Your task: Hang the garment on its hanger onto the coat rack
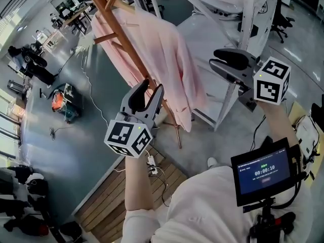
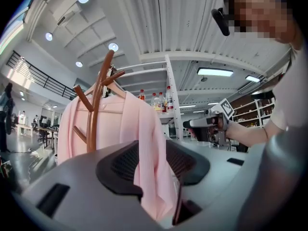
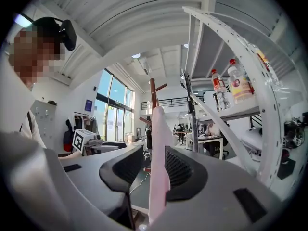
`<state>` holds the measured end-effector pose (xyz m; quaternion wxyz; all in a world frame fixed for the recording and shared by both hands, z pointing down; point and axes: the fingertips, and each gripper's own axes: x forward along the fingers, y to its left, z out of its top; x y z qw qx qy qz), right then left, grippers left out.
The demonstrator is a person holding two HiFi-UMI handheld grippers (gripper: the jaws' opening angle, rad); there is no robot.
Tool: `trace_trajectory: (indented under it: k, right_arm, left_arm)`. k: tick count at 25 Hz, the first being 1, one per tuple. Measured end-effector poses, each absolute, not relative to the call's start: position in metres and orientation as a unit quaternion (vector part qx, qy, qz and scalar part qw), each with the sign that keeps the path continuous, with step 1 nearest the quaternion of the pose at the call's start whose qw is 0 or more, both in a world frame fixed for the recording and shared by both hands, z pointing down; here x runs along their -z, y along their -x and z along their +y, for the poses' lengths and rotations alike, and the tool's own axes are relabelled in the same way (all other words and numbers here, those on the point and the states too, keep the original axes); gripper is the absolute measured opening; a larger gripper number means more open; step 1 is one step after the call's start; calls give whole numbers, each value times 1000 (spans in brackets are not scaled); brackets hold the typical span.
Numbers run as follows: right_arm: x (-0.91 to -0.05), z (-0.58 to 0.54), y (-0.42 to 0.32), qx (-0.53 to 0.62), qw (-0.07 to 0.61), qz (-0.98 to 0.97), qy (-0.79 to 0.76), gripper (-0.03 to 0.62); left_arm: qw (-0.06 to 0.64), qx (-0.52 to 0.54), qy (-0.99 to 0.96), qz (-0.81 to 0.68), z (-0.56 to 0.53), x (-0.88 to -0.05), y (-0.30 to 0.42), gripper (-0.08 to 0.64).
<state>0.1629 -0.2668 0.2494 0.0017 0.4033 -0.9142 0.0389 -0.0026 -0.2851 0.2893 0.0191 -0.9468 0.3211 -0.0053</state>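
Garment count: one pink garment, hanging on the coat rack, sleeves and hem loose below.
Coat rack count: one brown wooden coat rack, leaning across the head view, several short pegs on its pole.
Hanger: one hanger; only a pale wooden end shows near the collar, the rest is covered by fabric.
Gripper count: two.
Left gripper: jaws spread, nothing pinched; it sits near the garment's lower edge, and the cloth shows through the gap.
Right gripper: jaws spread, empty; it sits beside the garment on the shelving side, apart from it.
Bottles: two bottles on the white shelving in the right gripper view.
Monitor: one monitor at the person's chest.
Cut off: the rack's top leaves the head view.
Hard to make out: where exactly the hanger hooks onto the rack.
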Motion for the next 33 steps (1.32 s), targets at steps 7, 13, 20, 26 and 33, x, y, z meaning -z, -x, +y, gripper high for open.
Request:
trace_trajectory:
  k: [7,13,20,26,33]
  right_arm:
    - [-284,-252,-159,-33,-8,-909,-416,144]
    - [-290,-248,-160,-31,-10,-904,-426,141]
    - [-299,-246,-158,-38,-10,-905,-424,141]
    - [-302,-246,-157,-36,-7,-905,-424,141]
    - [-295,-246,-154,-33,-7,-906,-422,141]
  left_arm:
    - [13,9,953,303,-279,-311,-9,166]
    - [6,6,955,296,-274,-314,-14,166]
    - [6,9,956,294,-268,-319,-18,164]
    - [4,10,956,295,-266,-322,-18,164]
    - [4,6,955,298,-266,-314,-11,164]
